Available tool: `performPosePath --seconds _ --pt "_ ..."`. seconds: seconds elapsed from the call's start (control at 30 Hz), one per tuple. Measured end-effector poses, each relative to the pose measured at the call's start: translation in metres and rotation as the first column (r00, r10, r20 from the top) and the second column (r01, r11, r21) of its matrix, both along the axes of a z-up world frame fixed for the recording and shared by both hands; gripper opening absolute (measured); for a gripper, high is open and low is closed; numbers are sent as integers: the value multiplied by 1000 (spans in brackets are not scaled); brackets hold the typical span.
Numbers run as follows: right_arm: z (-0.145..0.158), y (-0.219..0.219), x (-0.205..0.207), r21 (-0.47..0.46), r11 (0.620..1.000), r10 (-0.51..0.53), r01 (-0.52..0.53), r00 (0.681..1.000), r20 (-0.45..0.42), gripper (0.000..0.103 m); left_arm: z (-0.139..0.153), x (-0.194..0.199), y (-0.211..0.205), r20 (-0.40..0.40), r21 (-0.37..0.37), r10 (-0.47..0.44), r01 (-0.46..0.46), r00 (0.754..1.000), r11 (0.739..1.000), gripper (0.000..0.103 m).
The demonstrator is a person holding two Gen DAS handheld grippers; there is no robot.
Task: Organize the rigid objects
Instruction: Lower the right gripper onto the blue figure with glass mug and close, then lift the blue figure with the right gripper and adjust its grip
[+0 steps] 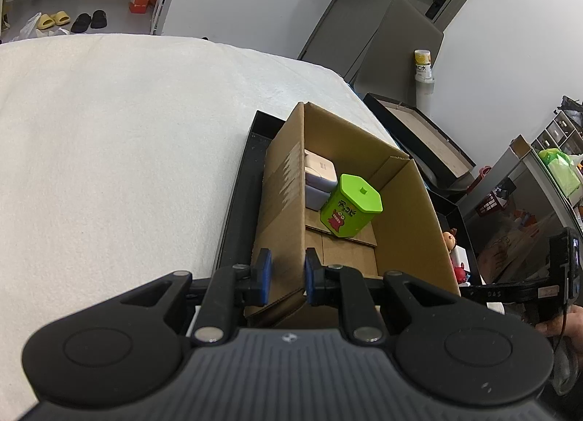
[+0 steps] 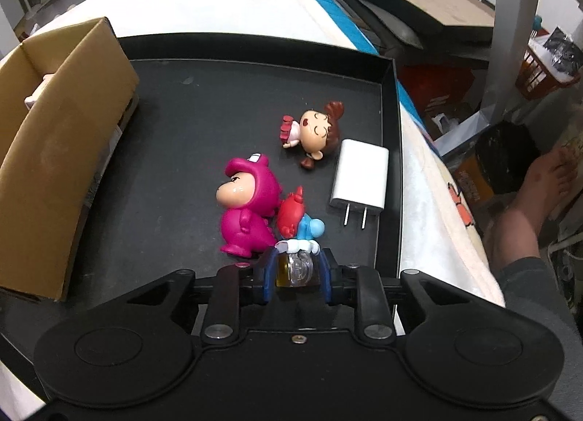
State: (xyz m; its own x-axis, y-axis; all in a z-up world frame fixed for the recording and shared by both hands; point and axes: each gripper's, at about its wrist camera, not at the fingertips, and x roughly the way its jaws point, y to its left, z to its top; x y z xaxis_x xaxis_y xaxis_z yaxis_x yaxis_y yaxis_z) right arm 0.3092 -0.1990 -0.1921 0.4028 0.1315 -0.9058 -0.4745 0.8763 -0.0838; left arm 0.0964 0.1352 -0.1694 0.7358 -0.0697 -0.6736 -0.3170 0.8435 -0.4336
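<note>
Gripping a red-and-blue figurine (image 2: 297, 224), the right gripper's (image 2: 297, 270) fingers (image 2: 269, 271) flank its base.

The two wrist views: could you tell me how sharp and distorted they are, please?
Left wrist: strong fisheye bending at the edges; green tin in the cardboard box is sharp. Right wrist: figurines sharp, white charger bright but readable.

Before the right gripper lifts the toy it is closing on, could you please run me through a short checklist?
1. Right gripper around the red-and-blue figurine on a clear base: ok; firm clamp: cannot tell.
2. Magenta figurine touches it and may be dragged: not ok.
3. White wall charger apart: ok.
4. Open brown cardboard box has floor space near the green hexagonal tin: ok.
5. Left gripper steadying the box wall: ok.
</note>
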Motion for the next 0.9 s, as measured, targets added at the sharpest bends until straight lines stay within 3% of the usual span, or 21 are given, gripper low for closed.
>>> performPosePath --seconds 0.9 --pt "67 25 -16 -22 999 28 -26 996 86 24 0 2 -2 -3 6 -1 1 1000 1000 17"
